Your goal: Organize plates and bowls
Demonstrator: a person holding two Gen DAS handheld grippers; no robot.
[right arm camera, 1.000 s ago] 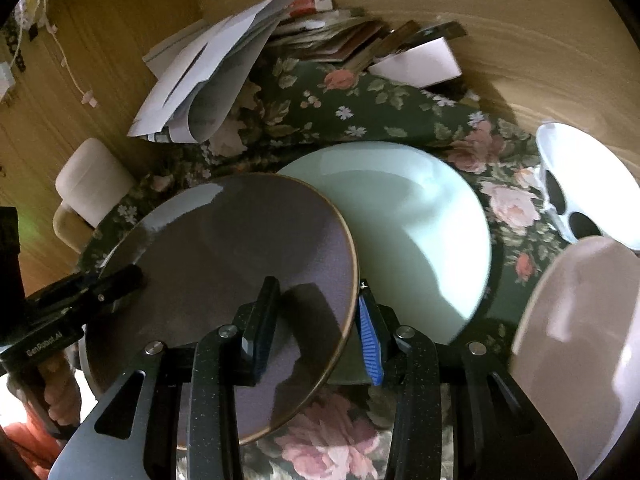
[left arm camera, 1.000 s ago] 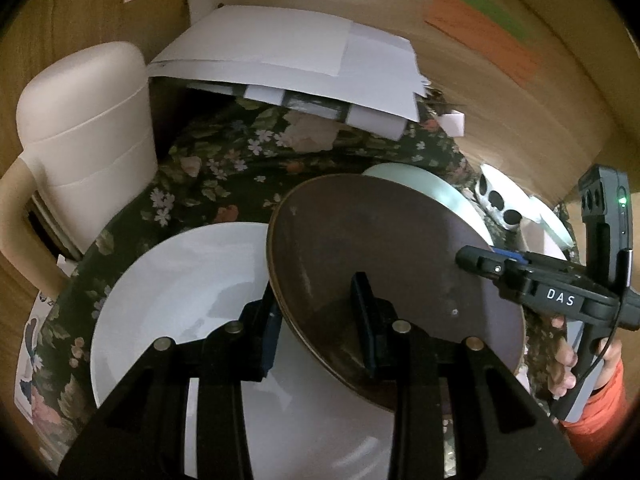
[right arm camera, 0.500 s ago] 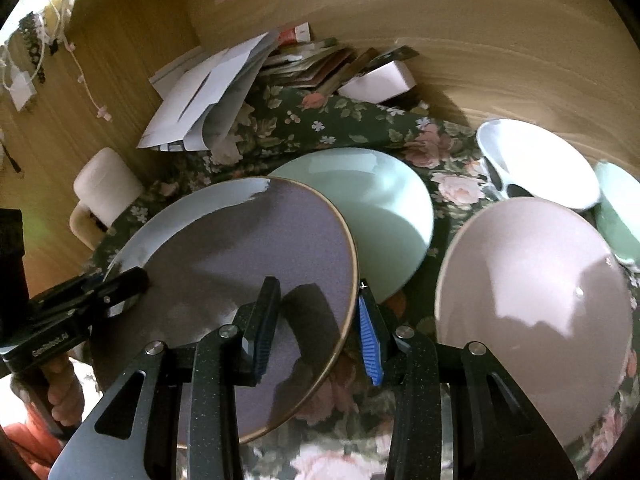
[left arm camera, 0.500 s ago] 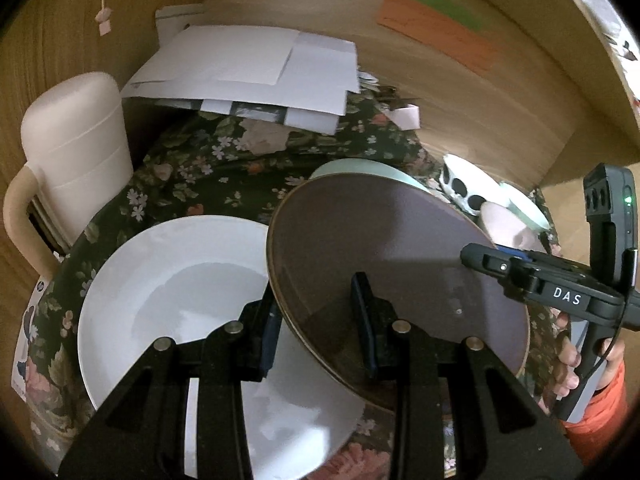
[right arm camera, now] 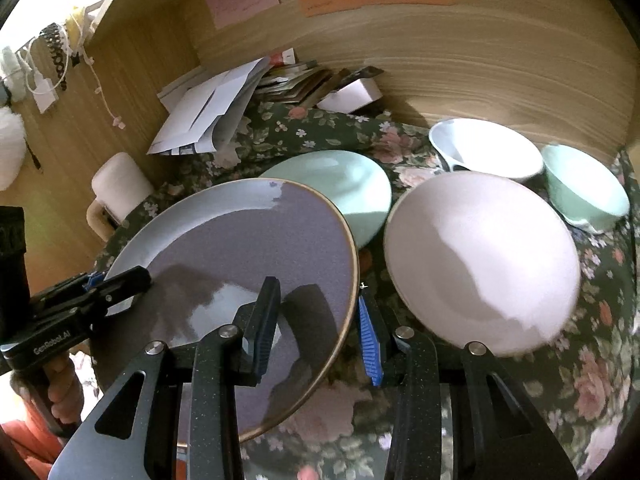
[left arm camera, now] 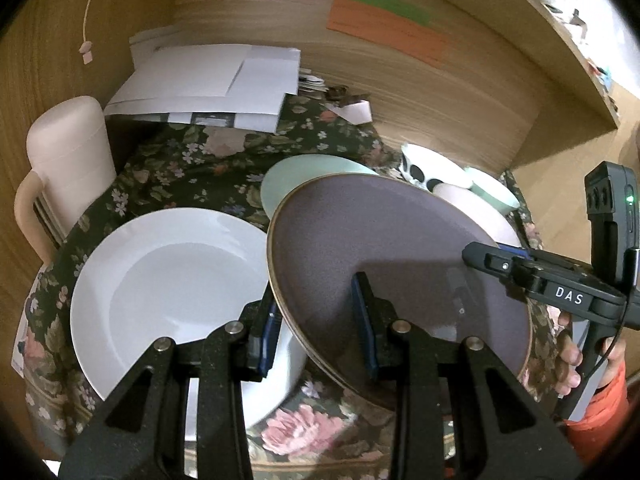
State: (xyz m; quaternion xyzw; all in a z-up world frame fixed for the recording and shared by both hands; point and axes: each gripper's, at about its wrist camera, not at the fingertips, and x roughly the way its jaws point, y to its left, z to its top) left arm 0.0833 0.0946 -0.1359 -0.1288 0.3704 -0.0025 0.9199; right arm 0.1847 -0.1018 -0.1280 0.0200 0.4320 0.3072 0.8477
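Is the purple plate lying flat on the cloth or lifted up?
Lifted and tilted: the purple plate is gripped at opposite rims by the left gripper and right gripper, above the white plate.

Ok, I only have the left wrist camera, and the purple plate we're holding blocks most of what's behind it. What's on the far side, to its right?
Observer: A wide pink bowl sits on the floral cloth just right of the purple plate. A strip of cloth shows between them.
Operator: Anything inside that bowl?
Observer: No, its whole inside shows and it is empty.
Operator: And how do the right tongs sit on the plate?
Observer: The right tongs straddle the rim. One finger lies on the top face and the blue-padded one is just outside the edge.
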